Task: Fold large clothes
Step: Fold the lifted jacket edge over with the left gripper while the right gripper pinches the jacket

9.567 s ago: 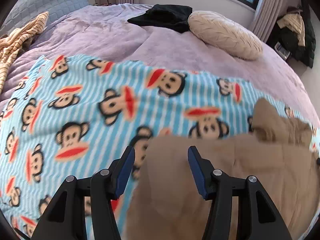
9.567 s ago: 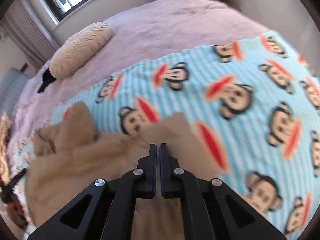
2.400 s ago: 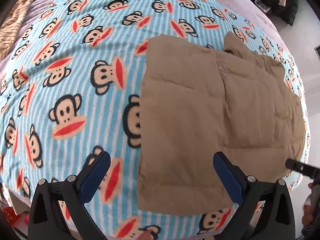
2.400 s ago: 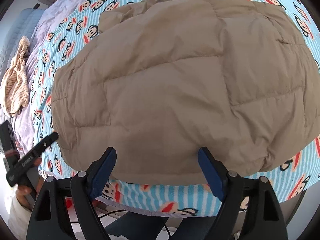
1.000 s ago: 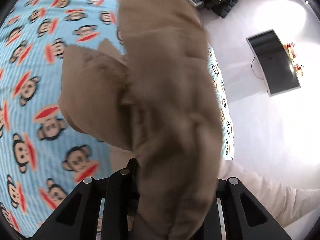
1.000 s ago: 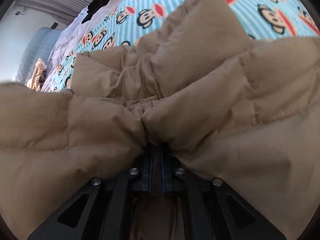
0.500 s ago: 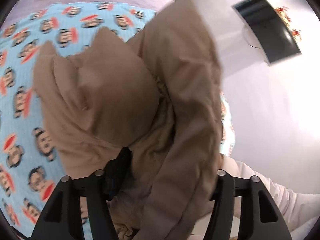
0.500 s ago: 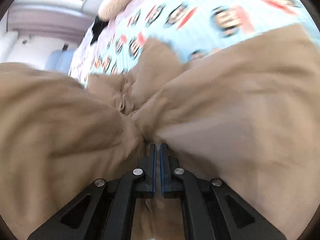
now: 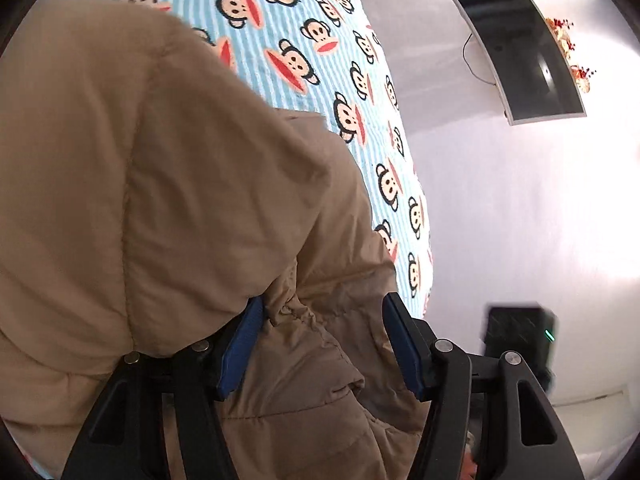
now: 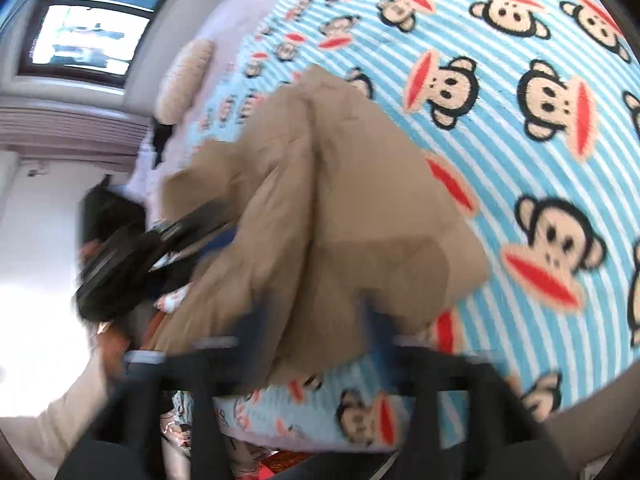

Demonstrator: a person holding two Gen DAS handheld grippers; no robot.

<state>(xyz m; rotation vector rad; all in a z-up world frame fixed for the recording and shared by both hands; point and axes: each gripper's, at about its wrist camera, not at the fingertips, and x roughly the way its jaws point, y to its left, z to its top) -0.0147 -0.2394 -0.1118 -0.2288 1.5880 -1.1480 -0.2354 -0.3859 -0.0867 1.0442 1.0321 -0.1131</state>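
Tan jacket [image 10: 320, 216] lies bunched on the monkey-print blanket [image 10: 520, 160] near the bed edge. Right gripper [image 10: 316, 320] jaws just opened, fabric released. Left gripper [image 9: 322, 344] jaws apart, loose jacket folds between, not pinched

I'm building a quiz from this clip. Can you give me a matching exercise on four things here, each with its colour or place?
Things:
1. puffy jacket
2. monkey blanket
3. TV screen
4. round pillow

Descriptions:
A. dark, on the white wall
B. tan, bunched on the bed
C. cream, near the window
D. blue-striped, under the jacket

Pairs: 1-B, 2-D, 3-A, 4-C
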